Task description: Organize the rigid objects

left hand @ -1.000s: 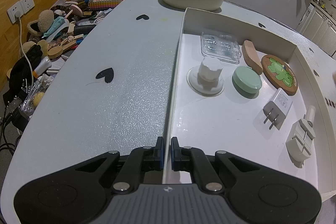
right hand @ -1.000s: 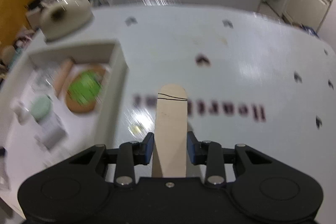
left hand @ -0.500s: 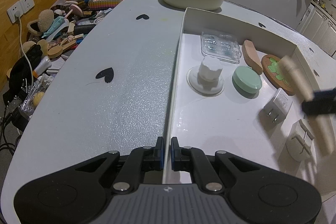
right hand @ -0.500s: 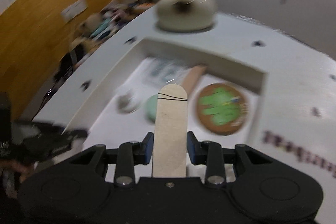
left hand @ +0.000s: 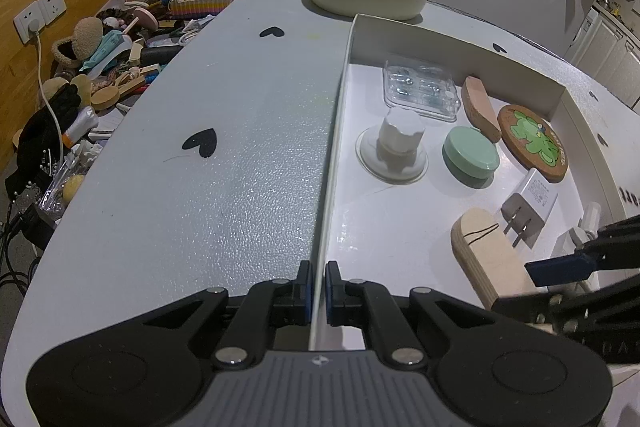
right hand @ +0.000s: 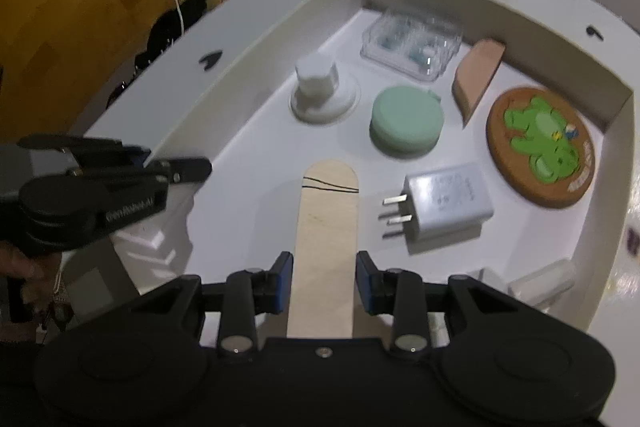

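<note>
Along the tray's left wall [left hand: 338, 131], the left gripper [left hand: 316, 287] is pinched nearly closed on the thin edge, likely to steady the tray.

From the right wrist, the right gripper [right hand: 324, 283] clamps a wooden stick [right hand: 326, 227], its fingers [right hand: 282, 281] snug against both sides, low over the bare floor left of the charger [right hand: 448, 205], apparently the gap chosen for setting it down.

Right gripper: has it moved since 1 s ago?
Yes. The right gripper, shut on the wooden stick, has swung left from over the bare table to above the white tray, beside the charger.
</note>
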`<state>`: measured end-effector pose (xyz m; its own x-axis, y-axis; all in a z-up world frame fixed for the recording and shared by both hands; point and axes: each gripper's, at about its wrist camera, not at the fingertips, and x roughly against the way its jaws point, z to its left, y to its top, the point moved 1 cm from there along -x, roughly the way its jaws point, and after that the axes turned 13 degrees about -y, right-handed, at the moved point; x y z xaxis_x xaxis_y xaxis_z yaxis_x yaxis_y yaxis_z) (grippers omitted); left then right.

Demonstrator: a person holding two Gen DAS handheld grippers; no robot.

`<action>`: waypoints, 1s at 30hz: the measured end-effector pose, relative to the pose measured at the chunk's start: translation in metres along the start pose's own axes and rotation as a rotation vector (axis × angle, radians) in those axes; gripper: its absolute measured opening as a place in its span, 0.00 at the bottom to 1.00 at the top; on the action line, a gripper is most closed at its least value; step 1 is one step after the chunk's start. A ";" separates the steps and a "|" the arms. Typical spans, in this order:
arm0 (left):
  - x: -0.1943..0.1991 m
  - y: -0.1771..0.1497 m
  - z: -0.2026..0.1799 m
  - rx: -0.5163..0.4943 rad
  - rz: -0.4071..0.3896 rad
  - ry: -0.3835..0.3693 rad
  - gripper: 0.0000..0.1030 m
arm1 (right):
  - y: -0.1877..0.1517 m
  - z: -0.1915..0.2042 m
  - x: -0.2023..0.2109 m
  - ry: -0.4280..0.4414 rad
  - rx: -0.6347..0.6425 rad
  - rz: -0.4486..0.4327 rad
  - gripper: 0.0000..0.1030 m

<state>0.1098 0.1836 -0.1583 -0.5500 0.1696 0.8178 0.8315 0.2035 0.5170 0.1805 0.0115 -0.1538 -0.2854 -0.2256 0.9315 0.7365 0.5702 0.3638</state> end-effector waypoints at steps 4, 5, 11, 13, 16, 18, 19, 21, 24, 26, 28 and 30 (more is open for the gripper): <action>0.000 0.000 0.000 0.000 0.000 0.000 0.06 | 0.000 0.002 0.001 -0.002 0.003 0.005 0.61; 0.000 0.000 0.000 -0.001 0.001 0.000 0.06 | -0.001 0.003 0.002 -0.004 0.004 0.004 0.61; -0.001 0.000 -0.001 -0.006 0.004 -0.001 0.06 | -0.001 0.000 0.008 -0.017 -0.013 -0.009 0.64; -0.001 0.001 -0.001 -0.013 0.008 -0.001 0.06 | -0.001 -0.003 0.013 -0.022 -0.033 -0.023 0.65; -0.002 0.002 -0.001 -0.022 0.012 -0.004 0.06 | 0.000 -0.010 0.025 -0.034 -0.073 -0.057 0.66; -0.002 0.002 -0.002 -0.030 0.013 -0.003 0.06 | 0.001 -0.016 0.036 -0.044 -0.105 -0.087 0.68; -0.002 0.002 -0.002 -0.033 0.014 -0.003 0.06 | 0.001 -0.019 0.041 -0.051 -0.115 -0.101 0.68; -0.002 0.002 -0.002 -0.033 0.014 -0.005 0.06 | -0.001 -0.024 0.053 -0.079 -0.130 -0.137 0.71; -0.002 0.003 -0.002 -0.037 0.017 -0.001 0.06 | -0.005 -0.031 0.069 -0.126 -0.161 -0.184 0.74; -0.002 0.003 -0.002 -0.040 0.020 0.003 0.07 | -0.009 -0.038 0.079 -0.145 -0.193 -0.209 0.75; 0.003 0.005 -0.005 -0.046 0.010 0.010 0.07 | -0.014 -0.045 0.090 -0.169 -0.228 -0.235 0.76; 0.012 0.009 -0.008 -0.049 -0.014 0.010 0.07 | -0.020 -0.051 0.099 -0.192 -0.263 -0.259 0.76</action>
<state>0.1109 0.1796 -0.1417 -0.5612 0.1570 0.8127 0.8265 0.1581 0.5402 0.1692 -0.0628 -0.0687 -0.5728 -0.1699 0.8019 0.7497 0.2871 0.5963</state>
